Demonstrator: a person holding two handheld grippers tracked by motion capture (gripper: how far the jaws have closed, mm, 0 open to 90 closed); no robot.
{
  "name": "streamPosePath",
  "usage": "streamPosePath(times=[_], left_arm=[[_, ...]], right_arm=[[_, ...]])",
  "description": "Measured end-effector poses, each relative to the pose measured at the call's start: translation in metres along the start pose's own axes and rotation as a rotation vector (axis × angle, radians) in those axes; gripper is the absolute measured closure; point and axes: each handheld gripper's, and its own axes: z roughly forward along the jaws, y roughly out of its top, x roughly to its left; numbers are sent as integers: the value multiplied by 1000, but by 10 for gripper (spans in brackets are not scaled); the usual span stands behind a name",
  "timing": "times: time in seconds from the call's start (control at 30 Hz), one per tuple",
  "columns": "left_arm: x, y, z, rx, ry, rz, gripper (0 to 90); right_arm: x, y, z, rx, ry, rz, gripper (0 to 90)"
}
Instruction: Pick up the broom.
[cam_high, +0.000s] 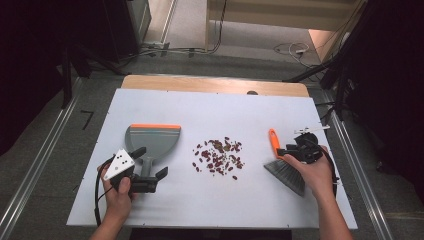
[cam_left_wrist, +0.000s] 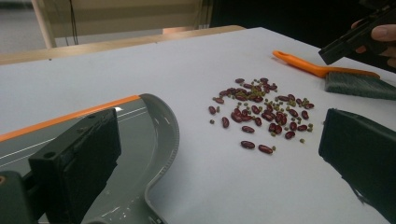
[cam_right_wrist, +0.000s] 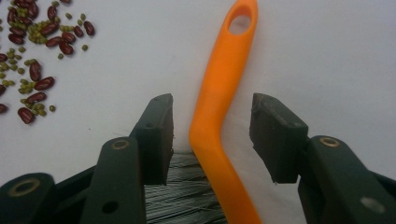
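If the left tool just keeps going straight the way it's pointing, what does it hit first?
Probably the scattered beans, which lie straight ahead between the left tool's open jaws. The dustpan sits off to one side. Depth is hard to judge.

Two bare forearms. Left gripper (cam_high: 152, 167): black jaws, a grey triangular plate with black dots beside the dustpan (cam_high: 152, 140), and a trailing black cable. Right gripper (cam_right_wrist: 212, 137): black, brass-ringed screws.
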Motion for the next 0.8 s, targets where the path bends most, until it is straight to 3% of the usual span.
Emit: streamPosePath(times=[0.13,0.37,0.5,0.57,0.63,0.7,0.8], left_arm=[[0,0,0,7,0,1,0],[1,-1,1,11,-1,3,0],[-1,-1,2,11,-3,-2,0],[-2,-1,3,16,-6,3,0],[-3,-1,4,19,-9,7,0],[-4,-1,4,21,-9,9,0],[-6,0,5,22,-14,15,0]], right_arm=[[3,0,7,23,-20,15,517],[12,-4,20,95,-77,-34,622],[24,0,24,130,-156,-58,652],[21,2,24,143,-141,-39,661],[15,1,23,134,-99,10,664],[13,0,22,123,-87,20,666],[15,0,23,120,-102,-2,669]])
